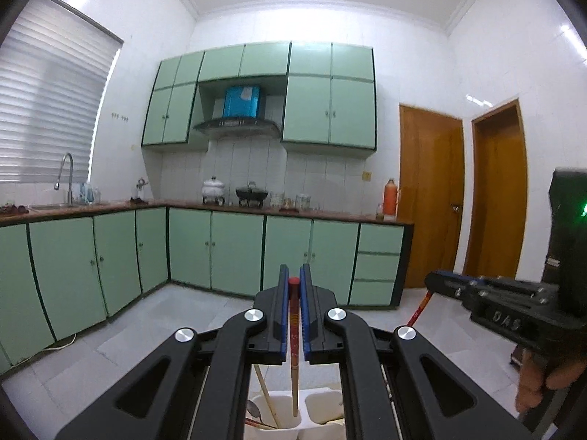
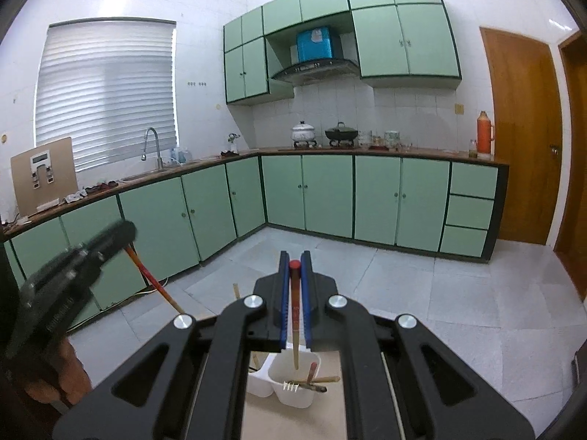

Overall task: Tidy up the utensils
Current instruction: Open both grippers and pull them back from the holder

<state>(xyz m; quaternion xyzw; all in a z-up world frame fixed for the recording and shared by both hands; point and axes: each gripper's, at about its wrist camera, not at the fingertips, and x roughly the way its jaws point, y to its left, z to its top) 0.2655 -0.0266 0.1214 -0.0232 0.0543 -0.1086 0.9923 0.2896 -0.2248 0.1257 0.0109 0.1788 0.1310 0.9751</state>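
Black left tool [image 1: 294,286] and right tool [image 2: 294,267], near level, each clamp a chopstick [image 1: 293,330].

The left hand-held gripper [image 1: 294,286] is held nearly level, its blue-padded jaws closed to a narrow gap. The right hand-held gripper [image 2: 295,269] is tilted a little downward, its jaws likewise closed. The two are carried side by side, a little apart. A hand [image 1: 546,381] is seen wrapped around the right gripper's handle, another hand [image 2: 55,374] around the left's.
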